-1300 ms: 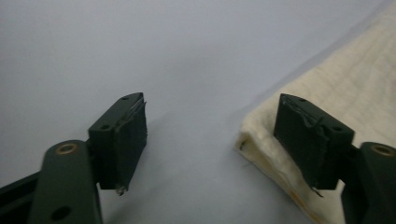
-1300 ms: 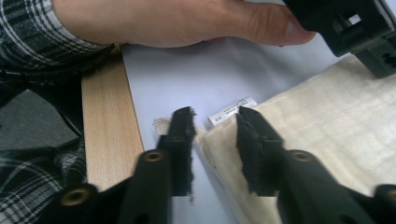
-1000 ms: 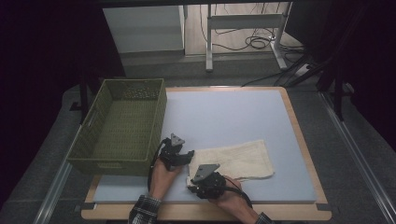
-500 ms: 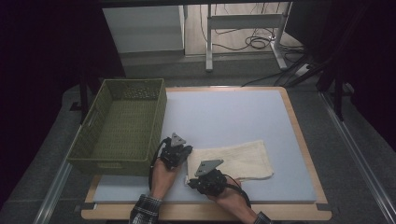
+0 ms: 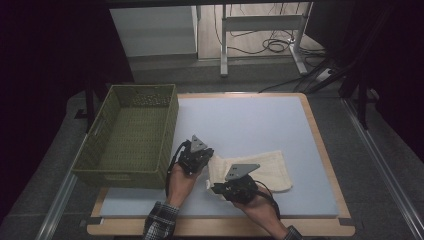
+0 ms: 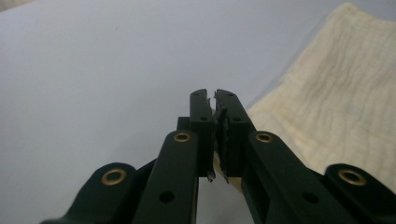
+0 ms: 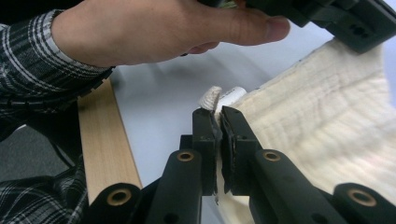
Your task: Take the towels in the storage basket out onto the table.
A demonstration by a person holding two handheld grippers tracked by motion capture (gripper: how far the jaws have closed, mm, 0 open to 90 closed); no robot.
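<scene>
A cream cloth lies flat on the blue-grey mat, near its front edge. My left gripper sits at the cloth's upper left corner. In the left gripper view the left gripper is shut, with a sliver of cream fabric pinched low between the jaws, and the cloth spreads to the right. My right gripper is at the cloth's lower left corner. In the right gripper view the right gripper is shut on the cloth, whose rolled edge pokes up past the tips.
A green woven basket stands on the left, close to the left hand. The mat rests on a wooden-rimmed board. In the right gripper view the other hand and its gripper reach across the top.
Almost nothing differs: the left gripper has edged slightly right at the cloth's corner, and the right gripper and cloth stay where they were.
</scene>
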